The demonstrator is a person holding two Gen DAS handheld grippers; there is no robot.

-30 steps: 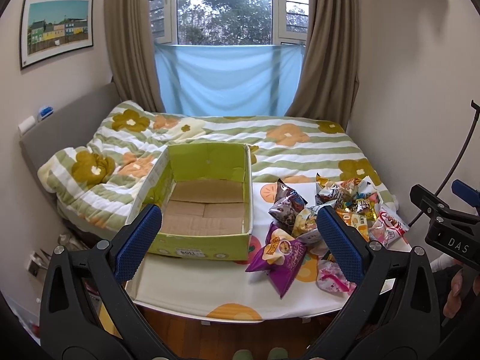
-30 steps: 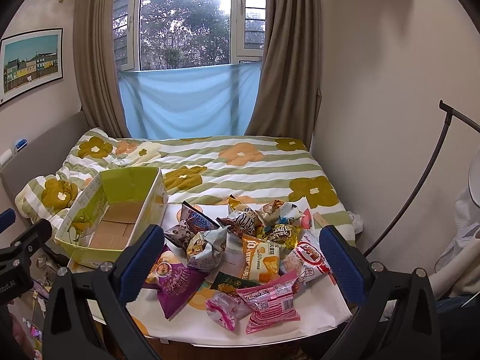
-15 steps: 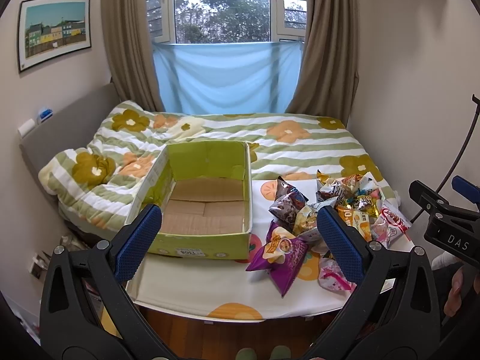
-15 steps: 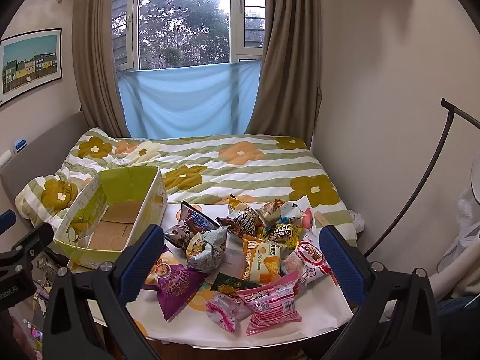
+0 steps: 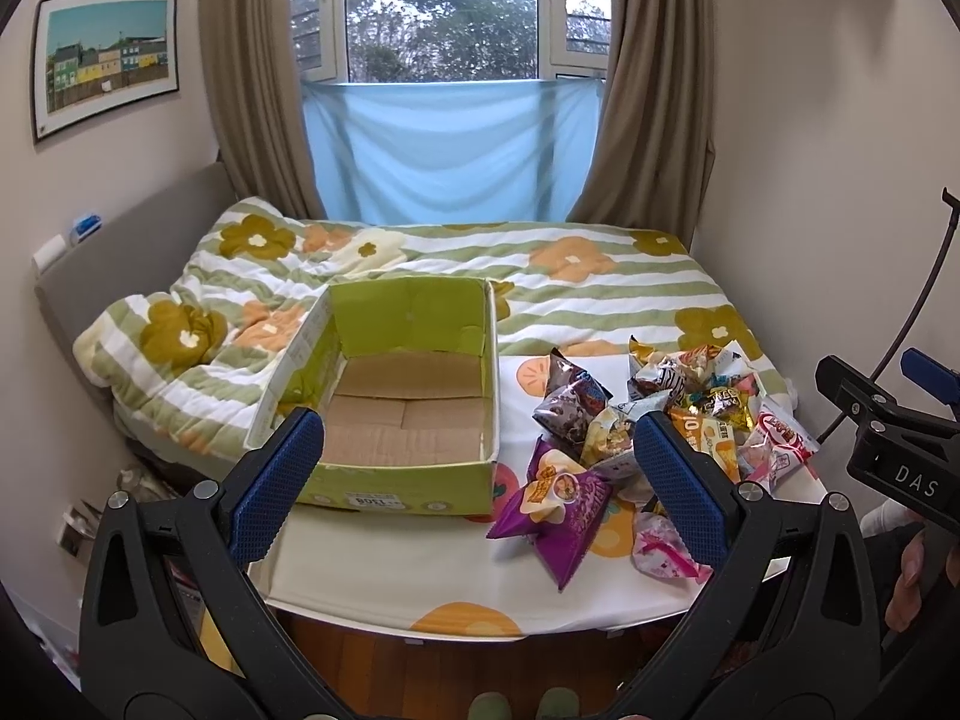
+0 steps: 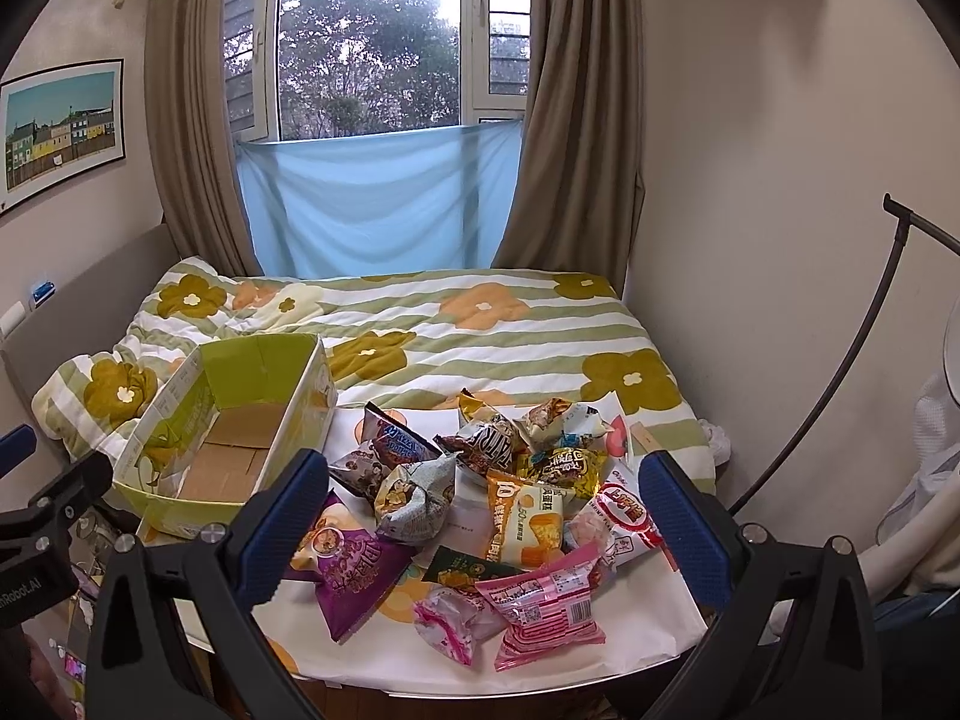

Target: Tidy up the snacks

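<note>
Nearest the lens: left tool (image 5: 477, 459) spread wide, blue pads apart, nothing between them, held above the near edge of the bench (image 5: 384, 564) and facing the box. Right tool (image 6: 483, 501) likewise spread wide and empty, hovering over the snack pile; likely poised for a first pick, no packet yet touched. On the bench's near right: pink packet (image 6: 549, 606) and a smaller pink-and-white wrapper (image 6: 450, 615) at the front edge, purple chip bag (image 6: 354, 570) just left of them, lying flat and clear of the heap, so probably the easiest first grasp. Behind these: orange packet (image 6: 528, 519), red-and-white shrimp-snack packet (image 6: 624, 516), grey crumpled bag (image 6: 414, 495), then a loose overlapping heap of dark and gold bags (image 6: 510, 444) toward the far edge. Heaped and touching, hence best taken one at a time from the outside in. On the bench's left: green cardboard box (image 5: 396, 483), open at the top, bare cardboard floor, nothing inside; placed just beside the pile, presumably as the receiving container. Task judged at its start: all snacks outside the box. Beyond the bench: bed (image 5: 570, 294) with striped floral quilt. Farthest: blue cloth (image 5: 450, 150) across the lower window, brown curtains (image 5: 654, 90), framed picture (image 5: 105, 60) on the left wall.
</note>
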